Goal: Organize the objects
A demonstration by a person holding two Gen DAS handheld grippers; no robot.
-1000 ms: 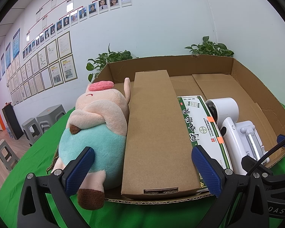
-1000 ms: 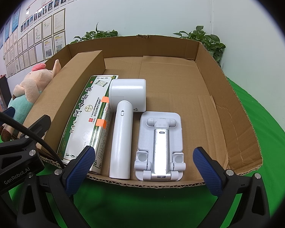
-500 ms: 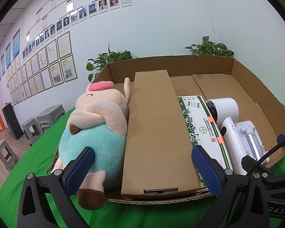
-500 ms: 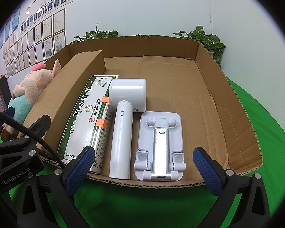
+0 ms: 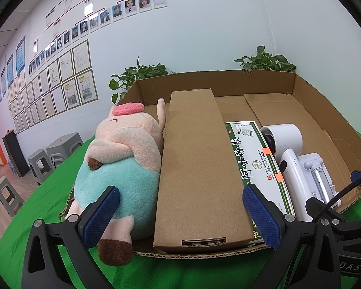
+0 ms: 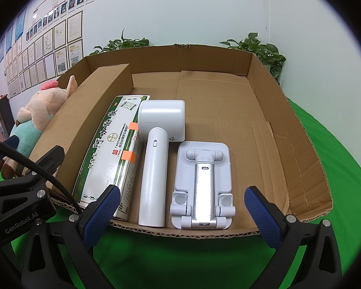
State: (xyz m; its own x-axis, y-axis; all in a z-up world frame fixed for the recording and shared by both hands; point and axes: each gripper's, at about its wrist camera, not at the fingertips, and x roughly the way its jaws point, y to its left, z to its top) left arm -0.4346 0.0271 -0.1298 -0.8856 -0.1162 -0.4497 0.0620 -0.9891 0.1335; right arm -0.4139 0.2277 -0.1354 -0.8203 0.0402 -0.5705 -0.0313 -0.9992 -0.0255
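Right wrist view: with both the right tool (image 6: pixel 182 213) and the left tool (image 5: pixel 179 215) held apart and empty before the tray (image 6: pixel 264 77), where plush pig (image 5: pixel 122 159), long carton (image 5: pixel 199 168), medicine box (image 6: pixel 113 149), handheld fan (image 6: pixel 156 154) and phone stand (image 6: pixel 202 185) lie side by side, the arranging is judged nearly done, and only withdrawal or a straightening nudge is called for.

An office interior. Staff portrait photos (image 5: pixel 118 12) and framed certificates (image 5: pixel 67 84) line the white wall at upper left. Grey plastic stools (image 5: pixel 48 154) stand at lower left.
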